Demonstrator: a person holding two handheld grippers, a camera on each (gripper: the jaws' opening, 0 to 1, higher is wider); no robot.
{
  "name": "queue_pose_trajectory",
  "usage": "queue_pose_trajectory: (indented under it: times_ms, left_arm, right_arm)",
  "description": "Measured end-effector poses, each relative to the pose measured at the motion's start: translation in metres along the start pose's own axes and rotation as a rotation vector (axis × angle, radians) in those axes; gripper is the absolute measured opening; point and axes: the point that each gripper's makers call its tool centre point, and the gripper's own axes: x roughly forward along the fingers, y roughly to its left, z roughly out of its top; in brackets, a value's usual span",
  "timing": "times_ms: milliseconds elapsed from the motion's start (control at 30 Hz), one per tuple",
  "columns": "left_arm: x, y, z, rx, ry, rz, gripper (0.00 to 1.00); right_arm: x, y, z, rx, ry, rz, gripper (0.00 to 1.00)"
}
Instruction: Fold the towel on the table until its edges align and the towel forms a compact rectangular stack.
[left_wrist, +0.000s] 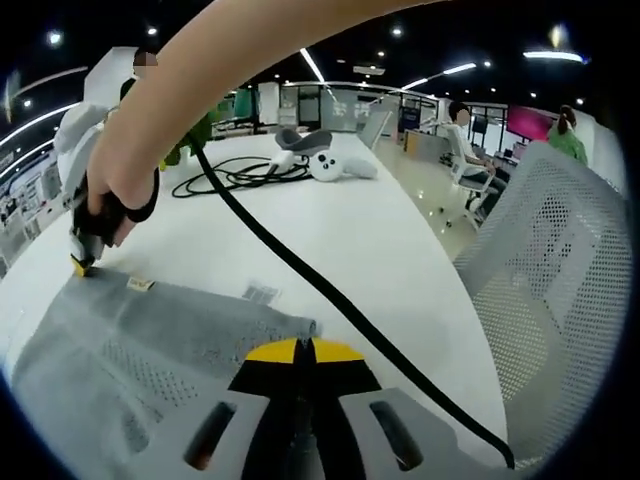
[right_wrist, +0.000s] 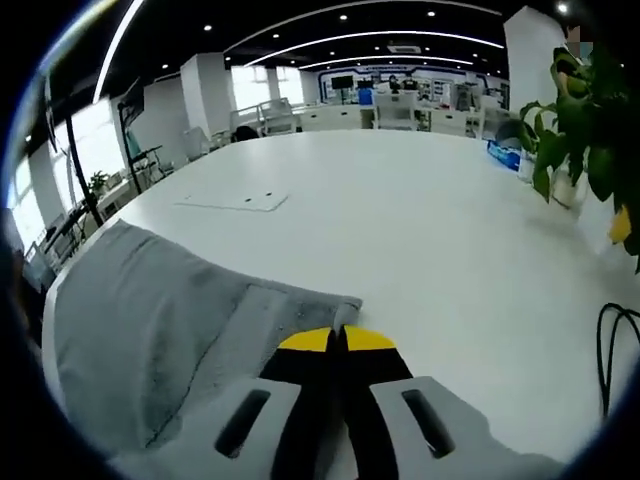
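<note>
The left gripper view shows the large white table (left_wrist: 330, 220) first, and on it the grey towel (left_wrist: 130, 340) lies flat, spreading to the left and toward the camera. A grey mesh chair (left_wrist: 560, 300) stands beside the table at the right, and a black cable (left_wrist: 330, 300) runs across the table top from far left to near right.

The left hand-held gripper (left_wrist: 302, 350) has its jaws pressed together, with the yellow tips just at a corner of the towel; it looks clenched on that corner, but the cloth between the tips is hidden. The right hand-held gripper (left_wrist: 82, 262) comes in from the left, held by a hand (left_wrist: 120, 190), and its tip touches the far corner of the same towel edge.

In the right gripper view the right hand-held gripper (right_wrist: 338, 340) is also closed, at a towel (right_wrist: 150, 320) corner, and the cloth stretches away to the left.

So each gripper is at one end of the same edge, and the towel body lies to one side of that line. I judge the next fold must carry this edge over the cloth.
</note>
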Motion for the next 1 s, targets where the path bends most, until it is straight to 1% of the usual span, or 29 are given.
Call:
queue_pose_trajectory:
  times_ms: [67,133,300,633,733,833,1000]
  left_arm:
    - [0.0,0.001,0.0,0.004,-0.001,-0.004,0.02]
    - [-0.002,0.003,-0.001,-0.02,-0.003,-0.008,0.02]
    - [-0.008,0.004,0.0,-0.022,0.0,-0.008,0.02]
    - [-0.029,0.008,0.021,-0.046,-0.054,0.014,0.02]
    - [-0.039,0.009,0.025,-0.067,-0.077,0.016,0.02]
    - [-0.049,0.011,0.027,-0.059,-0.086,0.025,0.02]
    - [-0.064,0.016,0.039,-0.085,-0.127,0.05,0.02]
  right_arm:
    - [-0.004,0.004,0.003,0.006,-0.008,0.011,0.0]
    - [-0.006,0.007,0.005,0.003,-0.01,0.02,0.0]
    - [-0.013,0.014,0.012,0.002,-0.025,0.04,0.0]
    - [-0.027,0.024,0.028,0.007,-0.055,0.061,0.0]
    - [-0.032,0.029,0.032,0.007,-0.061,0.075,0.0]
    - [-0.039,0.035,0.036,-0.004,-0.064,0.09,0.0]
    - [-0.048,0.043,0.047,-0.001,-0.082,0.105,0.0]
